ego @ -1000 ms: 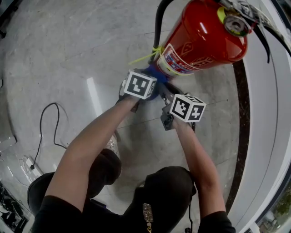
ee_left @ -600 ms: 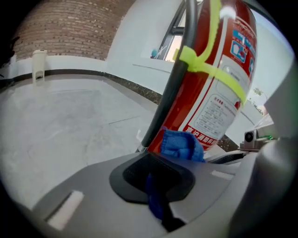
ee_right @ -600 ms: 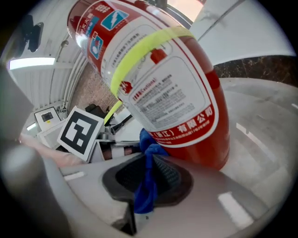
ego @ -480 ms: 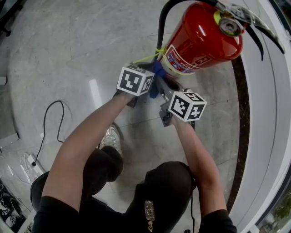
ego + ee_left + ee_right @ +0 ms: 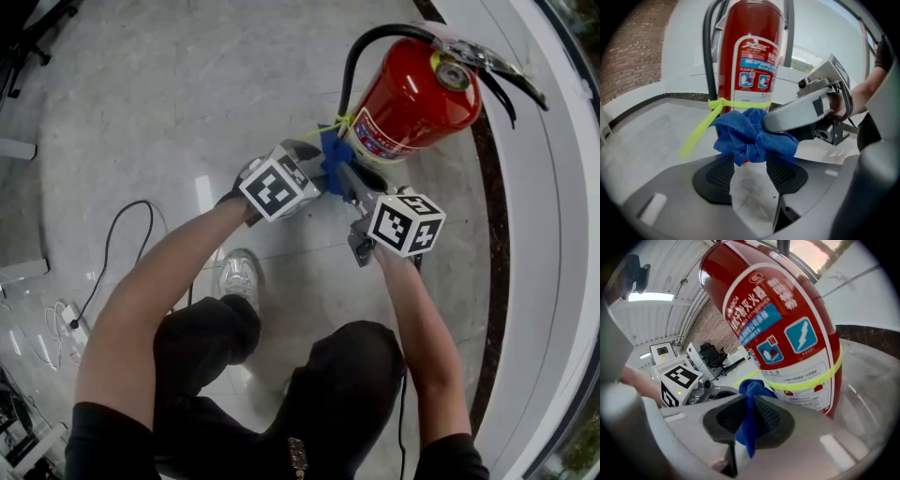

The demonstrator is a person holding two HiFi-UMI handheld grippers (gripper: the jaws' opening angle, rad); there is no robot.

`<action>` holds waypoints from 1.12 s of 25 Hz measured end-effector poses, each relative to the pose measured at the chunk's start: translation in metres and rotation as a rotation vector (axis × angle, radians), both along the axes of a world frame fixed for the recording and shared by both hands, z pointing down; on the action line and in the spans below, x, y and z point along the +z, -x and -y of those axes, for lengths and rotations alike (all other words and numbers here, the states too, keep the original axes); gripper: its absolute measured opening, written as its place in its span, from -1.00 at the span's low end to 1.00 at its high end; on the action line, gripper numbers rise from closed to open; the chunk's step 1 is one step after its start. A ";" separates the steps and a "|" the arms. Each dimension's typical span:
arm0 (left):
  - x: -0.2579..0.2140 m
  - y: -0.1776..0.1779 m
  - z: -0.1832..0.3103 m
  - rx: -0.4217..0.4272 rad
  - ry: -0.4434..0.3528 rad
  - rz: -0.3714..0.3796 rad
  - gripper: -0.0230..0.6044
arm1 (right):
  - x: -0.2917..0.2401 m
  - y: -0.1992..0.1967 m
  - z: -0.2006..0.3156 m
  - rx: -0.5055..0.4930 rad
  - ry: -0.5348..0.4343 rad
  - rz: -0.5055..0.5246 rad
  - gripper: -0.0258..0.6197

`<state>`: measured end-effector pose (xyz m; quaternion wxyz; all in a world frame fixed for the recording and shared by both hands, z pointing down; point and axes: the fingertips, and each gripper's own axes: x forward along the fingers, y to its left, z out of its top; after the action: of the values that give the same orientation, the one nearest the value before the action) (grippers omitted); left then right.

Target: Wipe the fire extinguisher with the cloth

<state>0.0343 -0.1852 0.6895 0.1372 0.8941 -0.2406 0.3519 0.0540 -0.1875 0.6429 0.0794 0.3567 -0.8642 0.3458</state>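
Pale marble floor (image 5: 141, 112) spreads below. At left, the left gripper (image 5: 746, 164) has just been opening its jaws, which stand apart with the bunched blue cloth (image 5: 750, 136) loose at their tips. The right gripper (image 5: 751, 404) pinches that cloth, just beside the red fire extinguisher (image 5: 412, 98) standing far right.

The person wears a black short-sleeved top (image 5: 103, 436), its sleeves (image 5: 452, 457) ending at the upper arms, and black trousers (image 5: 342, 375). A small patterned metallic piece (image 5: 296, 457) shows at the chest. One shoe (image 5: 238, 278) is visible, pale grey-white with a shiny upper.
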 end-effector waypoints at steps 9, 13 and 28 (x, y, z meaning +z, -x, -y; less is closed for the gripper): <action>-0.022 -0.025 -0.038 0.254 -0.138 0.097 -0.26 | -0.008 0.013 -0.032 -0.282 0.133 -0.033 -0.78; -0.029 -0.006 -0.038 0.222 -0.139 0.105 -0.58 | -0.019 0.029 -0.032 -0.311 0.098 -0.012 -0.77; 0.004 0.062 -0.012 0.119 -0.068 0.112 -0.73 | -0.031 0.025 -0.074 -0.448 0.026 -0.254 -0.42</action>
<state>-0.0282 -0.1735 0.6935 0.0722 0.8898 -0.2062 0.4007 0.0287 -0.1139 0.6123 0.2664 0.1957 -0.9003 0.2830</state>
